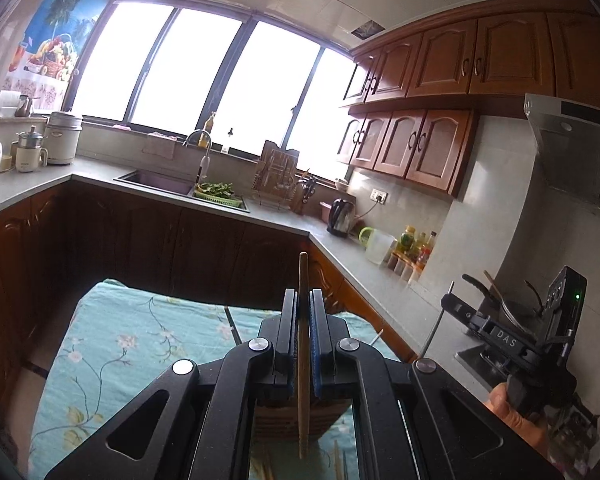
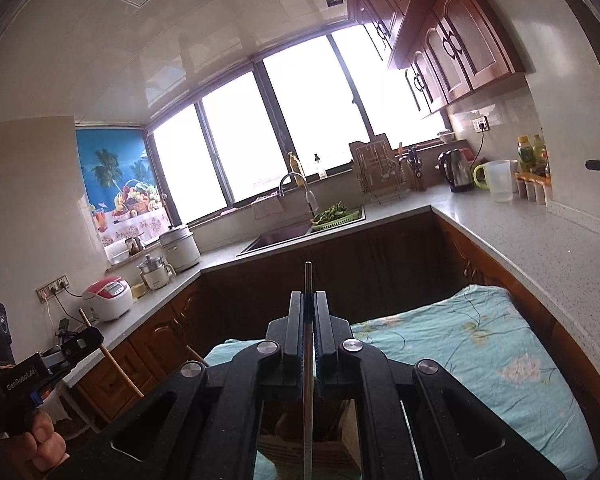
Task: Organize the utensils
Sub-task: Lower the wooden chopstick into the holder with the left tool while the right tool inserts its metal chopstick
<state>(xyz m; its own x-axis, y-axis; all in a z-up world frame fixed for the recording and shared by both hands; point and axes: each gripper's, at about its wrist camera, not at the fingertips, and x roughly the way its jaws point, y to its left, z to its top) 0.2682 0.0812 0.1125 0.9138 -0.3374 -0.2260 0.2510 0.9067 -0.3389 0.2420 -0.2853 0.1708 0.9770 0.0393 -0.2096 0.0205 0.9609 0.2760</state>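
My left gripper (image 1: 303, 300) is shut on a wooden chopstick (image 1: 302, 344) that stands upright between its pads, its lower end hanging over a woven basket (image 1: 284, 420). My right gripper (image 2: 308, 300) is shut on a thin metal chopstick (image 2: 308, 360), also upright, above a woven basket (image 2: 320, 452). The right gripper shows in the left wrist view (image 1: 452, 300) at the far right with the metal chopstick (image 1: 436, 328). The left gripper shows in the right wrist view (image 2: 92, 336) at the far left with the wooden chopstick (image 2: 116, 360).
A small table with a teal floral cloth (image 1: 112, 360) lies under both grippers, with several chopsticks (image 1: 340, 460) loose on it. Wooden cabinets and a grey L-shaped counter (image 1: 360, 264) ring the space, with a sink (image 1: 156, 182), kettle (image 1: 342, 216) and bottles.
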